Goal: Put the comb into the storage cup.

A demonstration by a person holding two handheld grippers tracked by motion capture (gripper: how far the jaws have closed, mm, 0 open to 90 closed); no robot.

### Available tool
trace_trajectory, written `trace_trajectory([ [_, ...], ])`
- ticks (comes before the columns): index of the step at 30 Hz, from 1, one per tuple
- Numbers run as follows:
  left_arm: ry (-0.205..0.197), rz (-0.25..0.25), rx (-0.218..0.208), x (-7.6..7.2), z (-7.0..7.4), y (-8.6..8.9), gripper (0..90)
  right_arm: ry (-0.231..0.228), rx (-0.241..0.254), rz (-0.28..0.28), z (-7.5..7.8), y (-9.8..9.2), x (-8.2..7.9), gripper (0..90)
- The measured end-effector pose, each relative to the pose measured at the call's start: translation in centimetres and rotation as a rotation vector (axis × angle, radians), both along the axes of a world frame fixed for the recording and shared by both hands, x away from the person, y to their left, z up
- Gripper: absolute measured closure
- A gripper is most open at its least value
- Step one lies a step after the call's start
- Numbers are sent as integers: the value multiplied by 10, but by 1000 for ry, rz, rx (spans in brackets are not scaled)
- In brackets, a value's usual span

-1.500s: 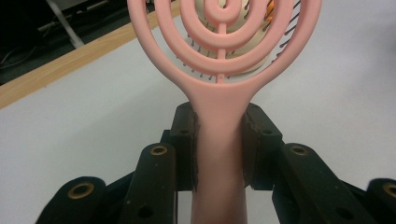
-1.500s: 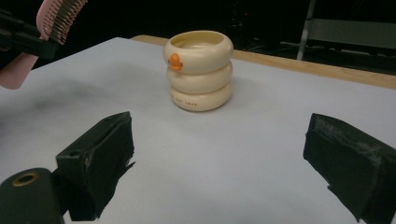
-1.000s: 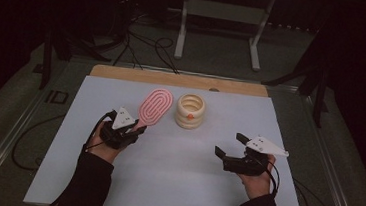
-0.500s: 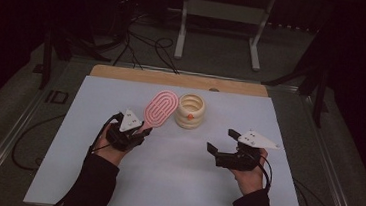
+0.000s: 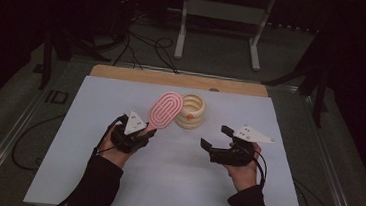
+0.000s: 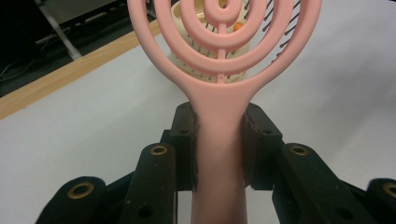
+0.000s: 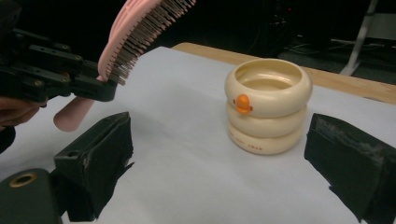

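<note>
Pink plastic hairbrush (image 5: 164, 110) with an oval, ring-patterned head is clamped by its handle in the left hand-held gripper (image 5: 144, 132); in the left gripper view both black pads (image 6: 186, 140) press the handle sides, head (image 6: 224, 28) rising straight beyond the jaws. Brush is lifted off the white table (image 5: 89, 175), bristles facing down and toward the right hand-held gripper (image 5: 214, 138), head tilted up and away from the left one. Cream ribbed stacked-ring plastic container (image 5: 191, 111) with an orange dot stands just beyond the brush head, close beside it, contact unclear. Right hand-held gripper released, jaws spread wide, nothing between them; in the right gripper view the container (image 7: 267, 105) sits ahead between the two pads, well apart from both, with the brush (image 7: 140, 32) up at left.
</note>
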State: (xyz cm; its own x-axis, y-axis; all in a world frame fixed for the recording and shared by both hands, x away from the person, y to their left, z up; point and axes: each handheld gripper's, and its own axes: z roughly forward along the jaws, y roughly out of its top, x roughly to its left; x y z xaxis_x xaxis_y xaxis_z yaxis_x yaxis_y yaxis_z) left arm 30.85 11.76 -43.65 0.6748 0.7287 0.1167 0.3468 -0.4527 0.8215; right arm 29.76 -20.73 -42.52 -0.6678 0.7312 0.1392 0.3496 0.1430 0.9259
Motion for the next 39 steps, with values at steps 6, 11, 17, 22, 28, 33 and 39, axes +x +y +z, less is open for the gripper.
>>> trace_trajectory([
  [6,-3,-5,7,0,-1,-4,703,6,10,21,2,9,3,77],
  [11,-3,-10,9,-1,-3,-8,703,10,15,33,4,16,6,77],
  [17,-7,-16,8,-2,-4,-12,703,8,27,41,6,23,10,77],
  [22,-9,-22,7,-3,-4,-14,703,4,30,55,10,33,13,77],
  [28,-13,-24,5,-4,-3,-15,703,3,30,72,13,44,18,77],
  [33,-16,-25,-2,-5,-3,-17,703,7,39,72,13,49,21,77],
  [39,-20,-27,-4,-7,-3,-19,703,8,56,71,14,55,24,77],
])
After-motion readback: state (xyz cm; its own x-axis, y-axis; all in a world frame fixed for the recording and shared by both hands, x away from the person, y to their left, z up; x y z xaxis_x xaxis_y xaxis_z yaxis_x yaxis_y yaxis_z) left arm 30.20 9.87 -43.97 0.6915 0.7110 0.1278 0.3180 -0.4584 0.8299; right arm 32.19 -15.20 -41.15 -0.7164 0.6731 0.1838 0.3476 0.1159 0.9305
